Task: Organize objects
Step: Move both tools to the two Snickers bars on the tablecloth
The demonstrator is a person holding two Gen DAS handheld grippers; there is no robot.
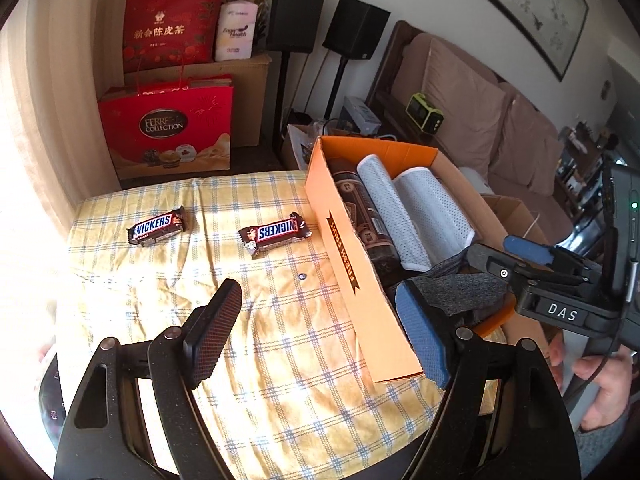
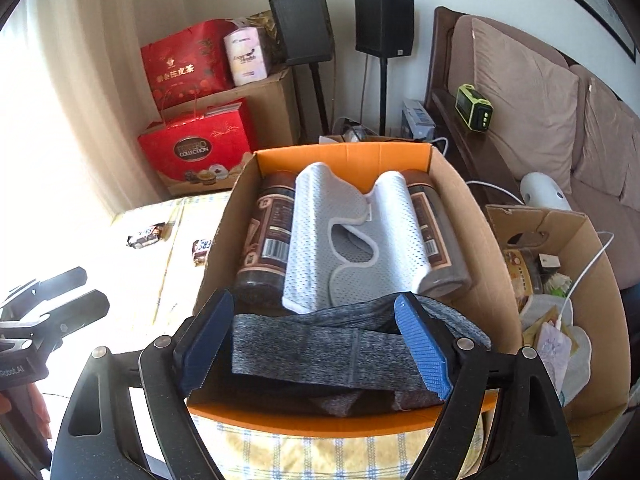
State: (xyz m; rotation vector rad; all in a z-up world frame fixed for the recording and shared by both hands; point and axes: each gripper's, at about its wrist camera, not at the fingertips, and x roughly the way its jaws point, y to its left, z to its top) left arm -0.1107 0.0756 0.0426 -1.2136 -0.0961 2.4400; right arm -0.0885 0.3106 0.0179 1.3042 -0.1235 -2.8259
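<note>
Two Snickers bars lie on the checked yellow cloth: one at the far left (image 1: 157, 227), one (image 1: 275, 233) beside the cardboard box (image 1: 352, 264). The box (image 2: 468, 216) holds dark jars (image 2: 266, 236), a white mesh band (image 2: 352, 236) and a grey knit band (image 2: 344, 344). My left gripper (image 1: 320, 332) is open and empty above the cloth, by the box's left wall. My right gripper (image 2: 316, 340) is open over the near end of the box, its fingers either side of the grey band; it also shows in the left wrist view (image 1: 516, 256).
Red gift bags (image 1: 168, 132) and a brown carton stand behind the table. Two black speakers (image 1: 356, 28) on stands are at the back. A sofa (image 2: 532, 108) runs along the right. A second open carton (image 2: 560, 280) with clutter sits right of the box.
</note>
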